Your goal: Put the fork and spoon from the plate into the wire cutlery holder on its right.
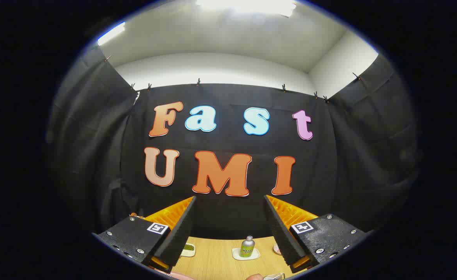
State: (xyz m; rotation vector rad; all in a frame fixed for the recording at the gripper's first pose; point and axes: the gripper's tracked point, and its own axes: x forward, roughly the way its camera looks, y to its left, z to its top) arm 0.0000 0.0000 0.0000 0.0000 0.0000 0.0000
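Observation:
My gripper (230, 227) is held high and level above a wooden table (216, 262), with its two fingers wide apart and nothing between them. Just below the fingers, near the right one, a small piece of shiny metal (274, 276) shows; I cannot tell whether it is cutlery or the wire holder. A pink rim (277, 249) peeks out beside the right finger, too little of it to name.
Beyond the fingers a small green bottle (247, 246) stands on a white coaster (246, 254) near the table's far edge. A white dish with something green (188, 249) sits by the left finger. A fingertip (254, 277) shows below. Black cloth walls close the booth.

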